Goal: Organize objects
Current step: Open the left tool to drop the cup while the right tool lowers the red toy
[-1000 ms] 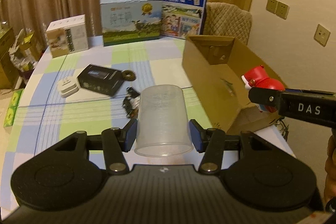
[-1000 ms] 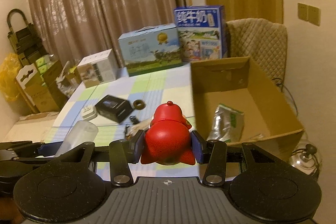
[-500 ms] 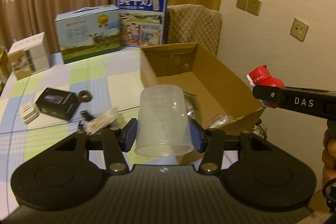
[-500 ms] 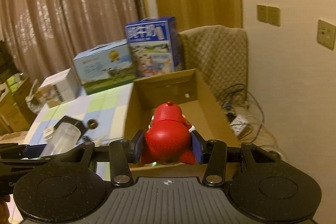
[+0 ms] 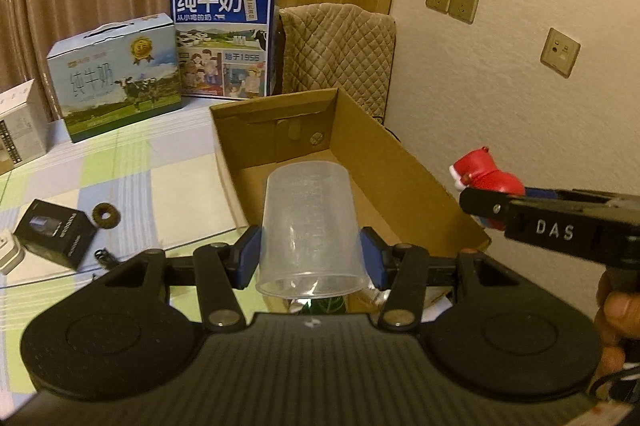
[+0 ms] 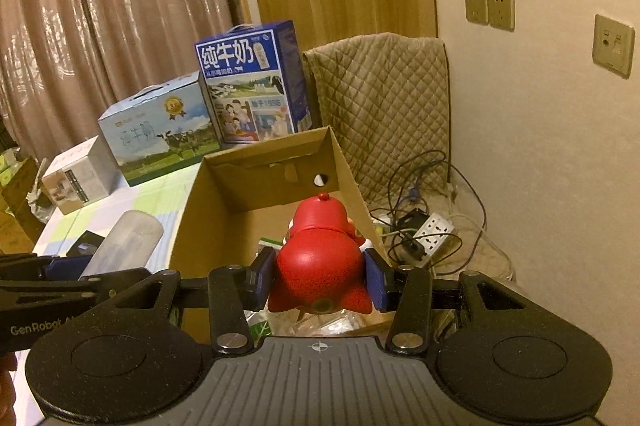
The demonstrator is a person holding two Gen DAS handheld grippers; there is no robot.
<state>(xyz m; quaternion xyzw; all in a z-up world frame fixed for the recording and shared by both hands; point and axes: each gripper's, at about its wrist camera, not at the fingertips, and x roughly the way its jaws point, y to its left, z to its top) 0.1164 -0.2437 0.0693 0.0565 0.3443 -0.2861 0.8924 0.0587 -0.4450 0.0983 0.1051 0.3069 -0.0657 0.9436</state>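
Both grippers have travelled sideways from the worktop (image 5: 152, 182) since the earlier frames and now hang above the open cardboard box (image 5: 400, 162). Left gripper (image 5: 311, 258): jaws pinching a clear plastic cup (image 5: 308, 222), inverted, rim toward the camera, over the box interior. Right gripper (image 6: 320, 280): jaws pinching a red toy figure (image 6: 320, 266), positioned over the box near its right wall. Foil packets lie on the box floor beneath the grippers. Remaining on the worktop: a black box (image 5: 56, 232) and a brown ring (image 5: 106, 215), just beside each other. Two milk cartons (image 5: 224, 38) stand at the far edge.
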